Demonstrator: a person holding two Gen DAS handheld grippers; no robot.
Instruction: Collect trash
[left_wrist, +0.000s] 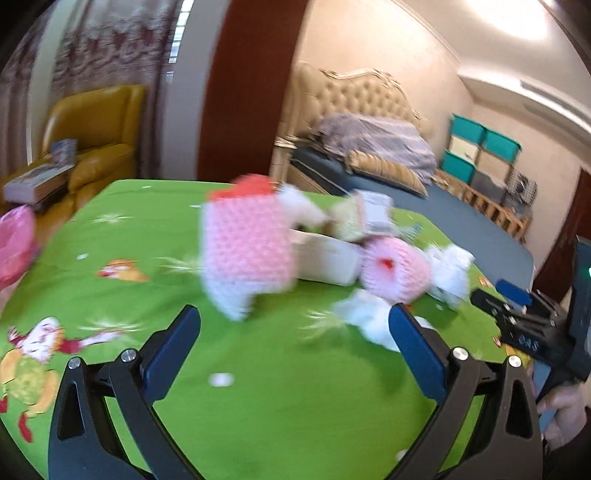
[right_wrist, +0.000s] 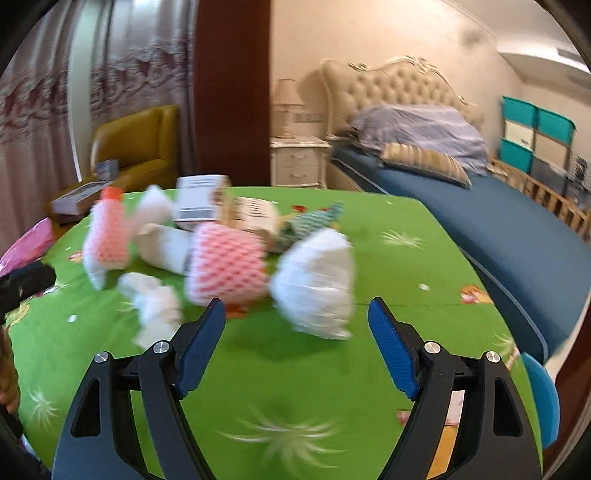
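Here, with both claws — left gripper (left_wrist: 293, 341) and right gripper (right_wrist: 295, 328) — spread wide and empty short of the trash (right_wrist: 225, 269) heaped mid-table (right_wrist: 388, 369), risk scattering light foam by sweeping in fast.

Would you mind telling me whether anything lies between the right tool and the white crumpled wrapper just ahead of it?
Nothing visible does. The right tool is open, and only bare green tablecloth lies between it and the white wrapper. The pink foam net sits beside the wrapper, to its left, not in front.
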